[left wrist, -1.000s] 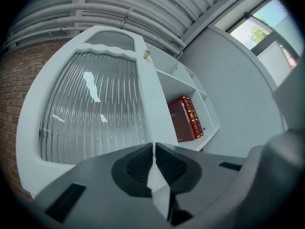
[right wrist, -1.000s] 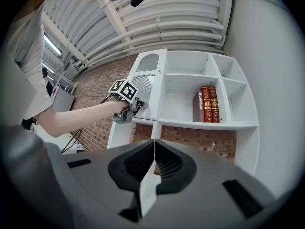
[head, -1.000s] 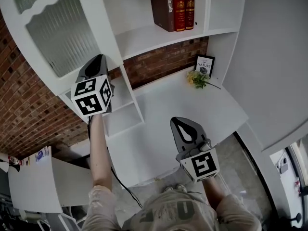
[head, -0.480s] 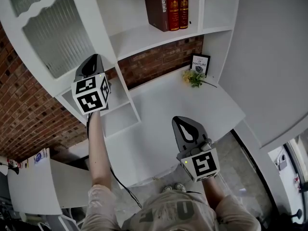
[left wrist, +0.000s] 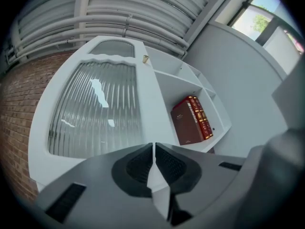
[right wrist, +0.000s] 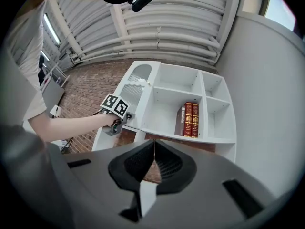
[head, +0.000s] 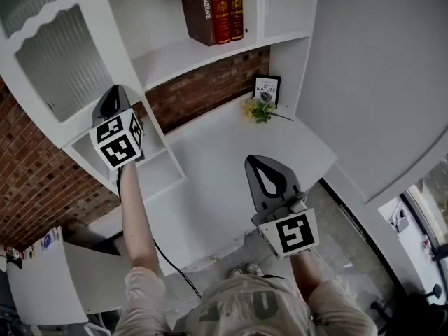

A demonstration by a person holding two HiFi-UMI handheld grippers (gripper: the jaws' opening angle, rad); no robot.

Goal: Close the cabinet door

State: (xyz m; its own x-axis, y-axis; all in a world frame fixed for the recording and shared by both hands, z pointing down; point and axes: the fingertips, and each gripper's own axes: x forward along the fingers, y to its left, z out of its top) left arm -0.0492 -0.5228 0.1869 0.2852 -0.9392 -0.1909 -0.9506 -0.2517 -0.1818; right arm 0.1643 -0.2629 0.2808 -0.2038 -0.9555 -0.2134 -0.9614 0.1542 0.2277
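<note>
Open cabinet door [head: 56, 68] left of the shelf unit [head: 175, 61], left gripper [left wrist: 153, 149] at its lower rail.
A white frame round ribbed glass [left wrist: 95, 109], the door likely swings light and stiff, but the pane is fragile: push the frame's free edge below the knob [left wrist: 146, 58]. The left gripper's jaws are pressed together on nothing; the right gripper [right wrist: 153, 147], likewise closed and empty, hangs well apart. The hinges are hidden, and whether the left tips touch the frame cannot be told.
</note>
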